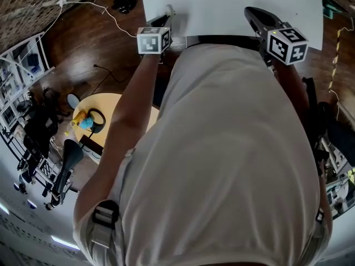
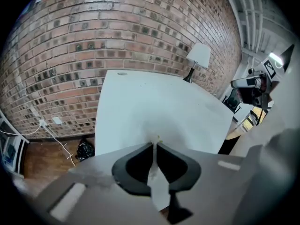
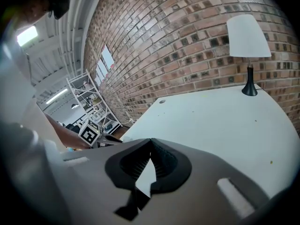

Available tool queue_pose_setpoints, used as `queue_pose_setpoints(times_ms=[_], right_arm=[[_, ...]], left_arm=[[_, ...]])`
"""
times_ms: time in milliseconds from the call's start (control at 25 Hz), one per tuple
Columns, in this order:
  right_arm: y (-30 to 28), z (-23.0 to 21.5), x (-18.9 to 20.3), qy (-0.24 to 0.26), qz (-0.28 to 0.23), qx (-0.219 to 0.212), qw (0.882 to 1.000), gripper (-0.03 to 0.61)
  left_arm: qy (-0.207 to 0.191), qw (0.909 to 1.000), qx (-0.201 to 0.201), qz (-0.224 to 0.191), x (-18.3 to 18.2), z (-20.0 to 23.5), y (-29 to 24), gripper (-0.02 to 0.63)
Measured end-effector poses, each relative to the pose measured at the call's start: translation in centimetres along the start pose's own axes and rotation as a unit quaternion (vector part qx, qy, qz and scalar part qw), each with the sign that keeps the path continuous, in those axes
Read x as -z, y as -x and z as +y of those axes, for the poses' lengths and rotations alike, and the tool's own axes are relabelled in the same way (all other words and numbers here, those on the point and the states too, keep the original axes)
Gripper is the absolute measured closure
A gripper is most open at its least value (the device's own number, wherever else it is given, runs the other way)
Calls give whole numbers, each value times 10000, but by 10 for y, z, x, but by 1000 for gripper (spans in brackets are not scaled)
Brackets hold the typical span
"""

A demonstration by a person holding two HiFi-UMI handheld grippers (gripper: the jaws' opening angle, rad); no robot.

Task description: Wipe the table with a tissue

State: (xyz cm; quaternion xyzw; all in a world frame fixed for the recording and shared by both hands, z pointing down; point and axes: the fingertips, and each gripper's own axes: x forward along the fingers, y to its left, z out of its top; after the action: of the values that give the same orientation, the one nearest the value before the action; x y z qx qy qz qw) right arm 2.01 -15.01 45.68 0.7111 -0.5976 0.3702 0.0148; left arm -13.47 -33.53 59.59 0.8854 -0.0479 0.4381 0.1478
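The white table (image 1: 233, 4) lies ahead of me, bare and flat in both gripper views. My left gripper (image 2: 154, 146) hovers at the table's near left edge, shut on a thin white tissue (image 2: 158, 186) that runs up between its jaws. A small tuft pokes past the tips. In the head view the left gripper (image 1: 165, 20) shows that tissue (image 1: 168, 9) as a white scrap at its tip. My right gripper (image 3: 151, 140) is shut with nothing in it; in the head view the right gripper (image 1: 256, 13) sits over the near right part of the table.
A white-shaded lamp (image 3: 248, 36) stands at the table's far corner against a brick wall (image 2: 93, 46). A small hole (image 2: 122, 73) marks the tabletop. On the wooden floor to my left are a round table (image 1: 111, 107) with headphones, cables and shelving (image 1: 22, 65).
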Motion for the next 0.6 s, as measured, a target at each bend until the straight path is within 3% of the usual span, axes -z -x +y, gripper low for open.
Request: queue_pose_setpoints(times_ms=[400, 600], right_arm=[[4, -13, 8, -160, -30, -19, 9999, 571], [14, -31, 0, -109, -26, 37, 9999, 571]], left_arm=[[18, 9996, -216, 157, -11, -2, -5, 588], [-10, 9988, -213, 434, -12, -6, -9, 589]])
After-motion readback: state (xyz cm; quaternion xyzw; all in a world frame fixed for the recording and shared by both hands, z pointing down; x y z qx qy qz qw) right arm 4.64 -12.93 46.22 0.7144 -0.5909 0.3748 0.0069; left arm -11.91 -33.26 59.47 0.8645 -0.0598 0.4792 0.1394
